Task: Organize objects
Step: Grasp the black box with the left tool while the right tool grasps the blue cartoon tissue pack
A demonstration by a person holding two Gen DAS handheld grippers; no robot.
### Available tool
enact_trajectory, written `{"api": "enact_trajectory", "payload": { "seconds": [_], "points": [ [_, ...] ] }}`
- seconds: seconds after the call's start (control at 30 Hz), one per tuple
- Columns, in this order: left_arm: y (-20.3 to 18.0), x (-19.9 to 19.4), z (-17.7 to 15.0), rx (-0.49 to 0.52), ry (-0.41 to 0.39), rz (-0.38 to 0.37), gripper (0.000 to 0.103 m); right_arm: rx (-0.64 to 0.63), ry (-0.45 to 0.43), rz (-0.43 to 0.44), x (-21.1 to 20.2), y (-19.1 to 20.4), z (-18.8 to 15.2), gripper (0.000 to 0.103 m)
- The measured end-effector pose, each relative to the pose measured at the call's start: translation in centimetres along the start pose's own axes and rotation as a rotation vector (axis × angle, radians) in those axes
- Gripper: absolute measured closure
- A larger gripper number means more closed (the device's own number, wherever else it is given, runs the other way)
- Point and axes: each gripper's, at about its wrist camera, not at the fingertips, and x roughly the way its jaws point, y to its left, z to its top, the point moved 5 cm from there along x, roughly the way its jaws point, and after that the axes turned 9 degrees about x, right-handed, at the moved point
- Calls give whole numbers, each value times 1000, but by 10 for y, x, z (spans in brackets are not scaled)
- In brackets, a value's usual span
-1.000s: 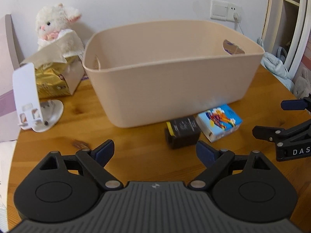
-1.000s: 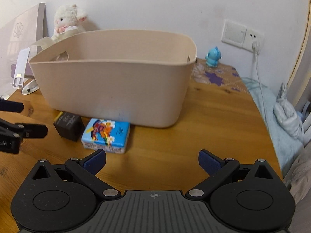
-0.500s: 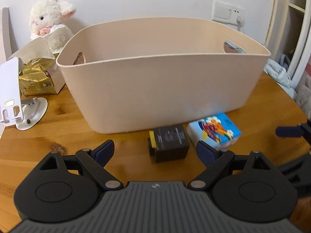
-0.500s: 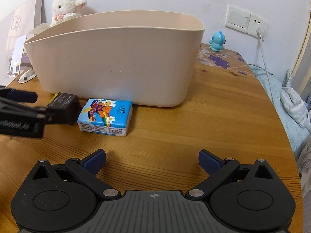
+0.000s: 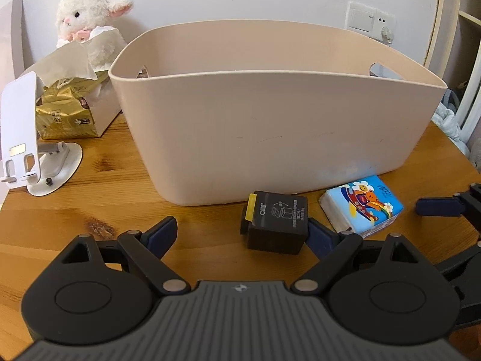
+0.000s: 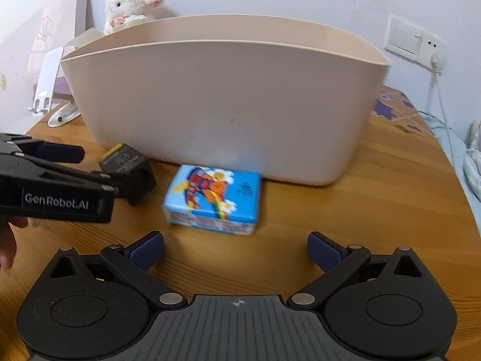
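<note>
though small, black box (image 5: 276, 224) judged rigid, light, matte: take across flat side faces, clear of yellow tab. lies on wooden table (image 5: 99, 186) just before beige bin (image 5: 270, 114), beside tissue pack (image 6: 212, 198), judged soft, crushable, slippery in wrap. left gripper (image 5: 240, 234) spread wide, right pad near box, nothing held. right gripper (image 6: 236, 248) wide, empty, facing pack. beyond: phone stand (image 5: 27, 138), plush lamb (image 5: 90, 21), wall socket (image 6: 421, 43).

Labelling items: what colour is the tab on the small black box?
Yellow tab on the black box; clearest in left wrist view.
</note>
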Motion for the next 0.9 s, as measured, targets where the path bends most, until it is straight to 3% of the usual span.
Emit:
{"api": "enact_trajectory", "payload": {
  "seconds": [0.33,0.43,0.6,0.63,0.67,0.9],
  "points": [
    [7,12,-1,2,-3,-24,12,-3,-50,-19,8,9,4,0],
    [7,13,-1,11,-11,0,19,0,-59,-20,9,7,4,0],
    [4,9,0,25,-38,-12,39,2,-74,-18,3,4,5,23],
    [3,8,0,26,-40,-20,49,1,-75,-14,2,4,6,27],
    [2,7,0,32,-41,-29,56,3,-75,-10,4,8,9,38],
    [0,0,-2,45,-19,-42,56,-7,-62,-5,-3,9,8,40]
  ]
}}
